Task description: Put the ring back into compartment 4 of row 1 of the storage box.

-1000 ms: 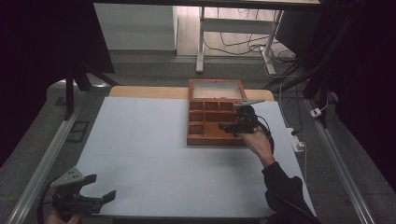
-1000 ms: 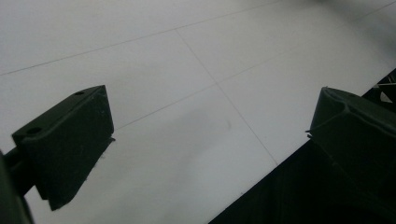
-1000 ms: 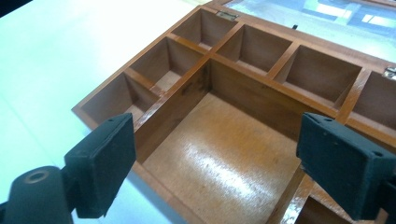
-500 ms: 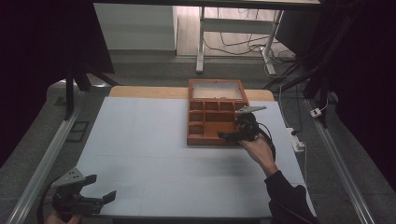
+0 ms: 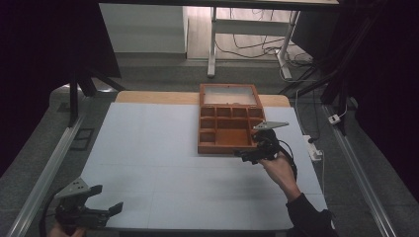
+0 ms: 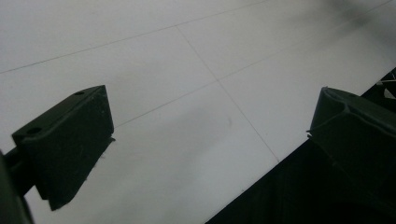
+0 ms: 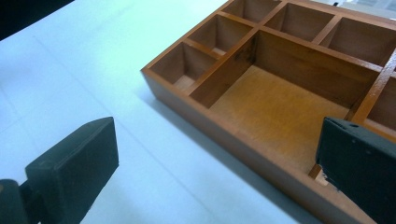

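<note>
A wooden compartment box [image 5: 229, 126] sits toward the far right part of the pale blue mat [image 5: 148, 153] that covers the table, its hinged lid [image 5: 230, 94] lying open flat behind it. The right gripper [image 5: 245, 157] hovers just at the box's near right corner, held in a hand [image 5: 277, 170] whose dark sleeve [image 5: 309, 219] comes up from the bottom edge. Its jaws have just been opening and now stand spread wide, with nothing pinched between them. In the right gripper view the box [image 7: 275, 98] lies close ahead: a large open compartment [image 7: 275, 109] with a bare wooden floor, and smaller cells [image 7: 187, 65] along its side and back, those visible looking bare as well. One jaw hangs over the mat, the other over the box's near wall.

The left gripper [image 5: 106, 200] rests low at the near left corner of the mat, well apart from the box. Its jaws are spread too, with bare mat [image 6: 187, 93] between them.
</note>
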Demonstrator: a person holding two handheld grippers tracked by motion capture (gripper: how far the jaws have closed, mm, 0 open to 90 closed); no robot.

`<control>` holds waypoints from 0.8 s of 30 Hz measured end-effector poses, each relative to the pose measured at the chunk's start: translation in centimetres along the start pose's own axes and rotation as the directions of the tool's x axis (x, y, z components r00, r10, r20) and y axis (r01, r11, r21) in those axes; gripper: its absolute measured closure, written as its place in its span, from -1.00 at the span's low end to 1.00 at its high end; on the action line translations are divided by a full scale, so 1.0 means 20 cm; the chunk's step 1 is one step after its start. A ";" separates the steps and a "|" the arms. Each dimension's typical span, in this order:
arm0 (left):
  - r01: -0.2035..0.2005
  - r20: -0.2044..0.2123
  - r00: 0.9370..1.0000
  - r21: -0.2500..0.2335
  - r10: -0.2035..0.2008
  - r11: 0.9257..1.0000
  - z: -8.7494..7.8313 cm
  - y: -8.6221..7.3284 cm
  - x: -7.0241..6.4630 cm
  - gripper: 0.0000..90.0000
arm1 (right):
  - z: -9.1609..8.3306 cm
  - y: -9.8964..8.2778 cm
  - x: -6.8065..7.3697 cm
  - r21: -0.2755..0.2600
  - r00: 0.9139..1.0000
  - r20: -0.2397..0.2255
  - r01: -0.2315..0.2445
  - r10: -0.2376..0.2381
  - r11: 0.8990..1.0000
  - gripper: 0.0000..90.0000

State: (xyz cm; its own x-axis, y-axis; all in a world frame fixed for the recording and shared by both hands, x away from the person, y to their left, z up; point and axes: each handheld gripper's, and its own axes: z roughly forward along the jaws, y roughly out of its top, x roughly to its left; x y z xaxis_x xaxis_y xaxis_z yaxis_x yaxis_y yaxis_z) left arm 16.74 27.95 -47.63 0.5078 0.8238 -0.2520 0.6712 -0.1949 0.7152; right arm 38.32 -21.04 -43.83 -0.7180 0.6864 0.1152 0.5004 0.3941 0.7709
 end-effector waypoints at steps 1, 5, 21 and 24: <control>-0.001 0.001 1.000 0.001 0.001 1.000 0.00 0.00 0.00 -1.00 | -0.01 0.00 0.01 0.001 1.000 -0.002 0.003 -0.003 1.000 -1.00; -0.001 -0.001 1.000 0.001 0.001 1.000 0.00 0.00 0.00 -1.00 | -0.04 -0.03 0.04 0.004 1.000 0.001 0.021 -0.021 1.000 -1.00; 0.003 -0.002 1.000 0.002 -0.003 1.000 0.00 0.00 0.00 -1.00 | -0.15 -0.14 0.11 0.010 0.999 0.011 0.041 -0.041 0.999 -1.00; 0.004 -0.003 1.000 0.002 -0.004 1.000 0.00 0.00 0.00 -1.00 | -0.17 -0.16 0.12 0.010 0.999 0.015 0.042 -0.042 0.999 -1.00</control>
State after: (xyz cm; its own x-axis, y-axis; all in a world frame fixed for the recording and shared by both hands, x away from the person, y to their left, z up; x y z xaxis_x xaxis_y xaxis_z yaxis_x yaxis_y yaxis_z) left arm 16.72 27.94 -47.64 0.5040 0.8259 -0.2527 0.6740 -0.1931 0.7131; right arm 33.28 -22.67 -43.85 -0.7312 0.6782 0.0738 0.4750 0.4285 0.7686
